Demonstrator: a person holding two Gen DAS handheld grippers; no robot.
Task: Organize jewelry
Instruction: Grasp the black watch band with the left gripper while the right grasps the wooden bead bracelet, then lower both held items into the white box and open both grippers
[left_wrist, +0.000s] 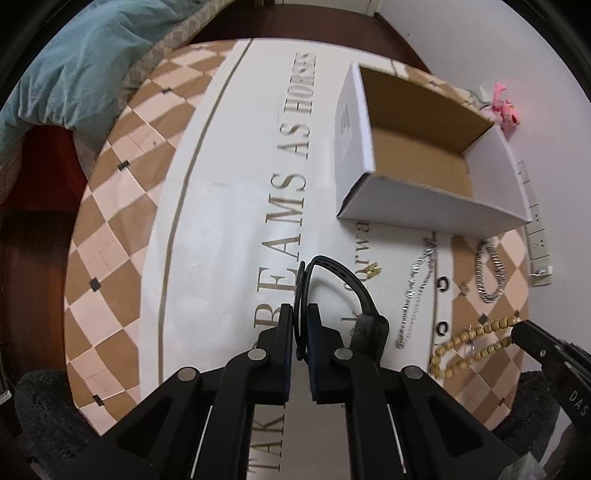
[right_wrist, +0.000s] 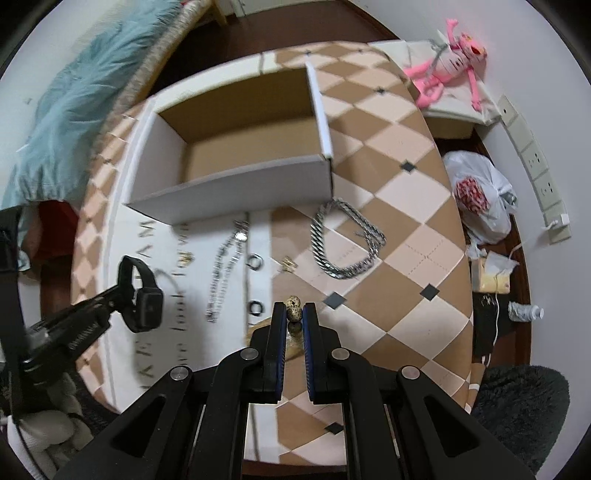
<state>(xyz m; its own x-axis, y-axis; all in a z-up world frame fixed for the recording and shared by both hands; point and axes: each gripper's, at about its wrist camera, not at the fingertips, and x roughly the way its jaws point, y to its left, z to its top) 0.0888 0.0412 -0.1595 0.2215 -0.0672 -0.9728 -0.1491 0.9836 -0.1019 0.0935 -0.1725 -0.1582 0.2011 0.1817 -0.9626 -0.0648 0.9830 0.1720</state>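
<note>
left gripper (left_wrist: 300, 314) clenched on black strapped smartwatch (left_wrist: 364, 317); right gripper (right_wrist: 294, 314) grasping tan wooden bead bracelet (right_wrist: 294, 314); open white cardboard box (right_wrist: 236, 184) well ahead.

At the lower centre of the frame, the right gripper (right_wrist: 294, 314) pinches a speckled tan bead bracelet (right_wrist: 294, 314) between its blue-padded fingers. At the left, the left gripper (right_wrist: 123, 291) grips the strap of a black smartwatch (right_wrist: 146, 302). An open white cardboard box (right_wrist: 236, 147) sits at upper centre, with a heavy silver chain (right_wrist: 345, 240) lying below its right corner on the checkered round table (right_wrist: 406, 240).
</note>
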